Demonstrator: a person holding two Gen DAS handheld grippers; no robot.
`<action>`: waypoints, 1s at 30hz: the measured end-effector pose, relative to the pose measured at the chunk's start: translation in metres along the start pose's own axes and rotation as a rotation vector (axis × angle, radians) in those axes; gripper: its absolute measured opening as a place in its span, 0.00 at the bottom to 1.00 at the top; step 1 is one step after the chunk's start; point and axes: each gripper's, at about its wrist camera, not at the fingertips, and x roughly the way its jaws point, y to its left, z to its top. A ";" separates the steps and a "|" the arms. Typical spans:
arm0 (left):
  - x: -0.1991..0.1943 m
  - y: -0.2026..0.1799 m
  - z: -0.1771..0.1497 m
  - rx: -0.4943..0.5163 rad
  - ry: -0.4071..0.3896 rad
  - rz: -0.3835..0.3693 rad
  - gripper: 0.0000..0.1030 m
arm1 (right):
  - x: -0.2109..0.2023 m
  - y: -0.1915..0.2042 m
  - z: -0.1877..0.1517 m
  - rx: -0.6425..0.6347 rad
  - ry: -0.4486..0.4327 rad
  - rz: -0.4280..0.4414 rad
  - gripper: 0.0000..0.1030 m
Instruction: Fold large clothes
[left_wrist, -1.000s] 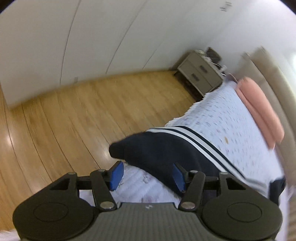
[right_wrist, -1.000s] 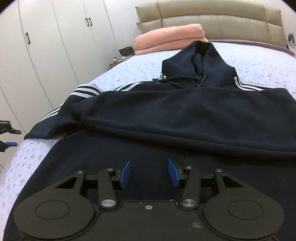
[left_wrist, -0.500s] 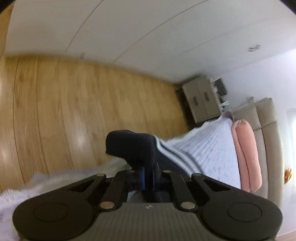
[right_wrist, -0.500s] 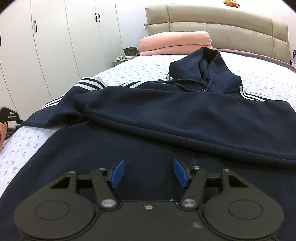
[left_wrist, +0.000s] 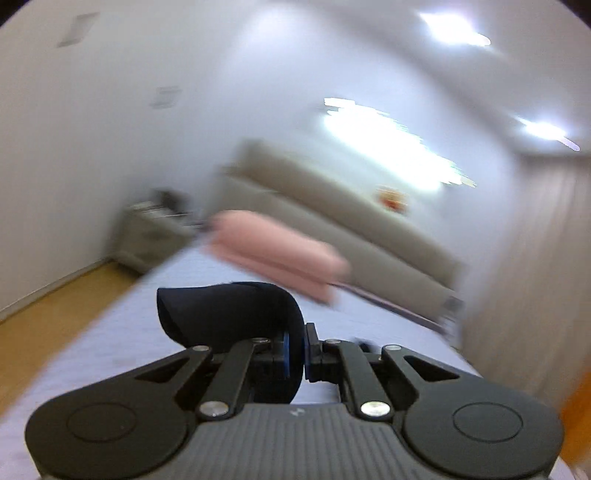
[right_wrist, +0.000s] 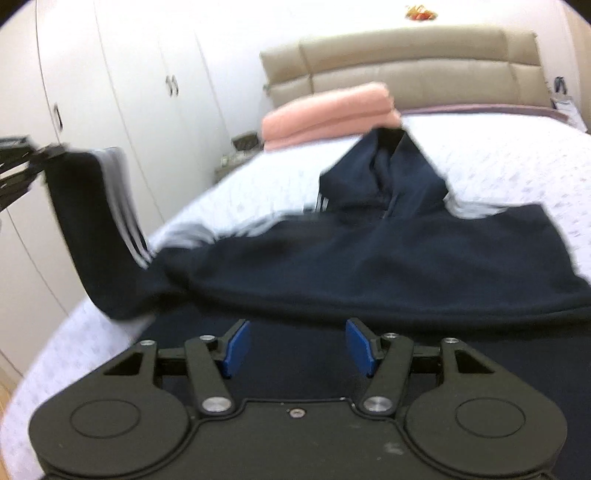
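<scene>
My left gripper (left_wrist: 294, 349) is clamped tight on the cuff end of the sleeve (right_wrist: 96, 229) of the navy hoodie (right_wrist: 369, 266), the dark cuff curling up and over the left pad. From the right wrist camera that sleeve hangs lifted at the left edge of the bed (right_wrist: 517, 155), its three white stripes running down toward the shoulder, with the gripper's black linkage just showing at the frame's edge. My right gripper (right_wrist: 297, 347) stands wide, blue pads apart with nothing between them, hovering low over the dark fabric at the hoodie's near end. The rest of the hoodie lies spread across the patterned white bedcover, its hood (right_wrist: 384, 173) pointing toward the beige padded headboard (right_wrist: 406, 62). A folded pink blanket (right_wrist: 328, 114) sits near the headboard, beyond the hood. White wardrobe doors (right_wrist: 129, 92) stand left of the bed. I can read no brand, label or writing anywhere; the left view is badly blurred.
</scene>
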 end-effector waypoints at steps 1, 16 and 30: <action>0.008 -0.025 -0.006 0.030 0.012 -0.062 0.08 | -0.011 -0.003 0.003 0.011 -0.020 -0.001 0.69; 0.065 -0.150 -0.227 0.383 0.379 -0.115 0.41 | -0.039 -0.097 0.004 0.141 0.024 -0.169 0.72; 0.016 -0.058 -0.245 0.224 0.420 0.067 0.39 | 0.060 -0.160 0.057 0.245 0.119 -0.216 0.84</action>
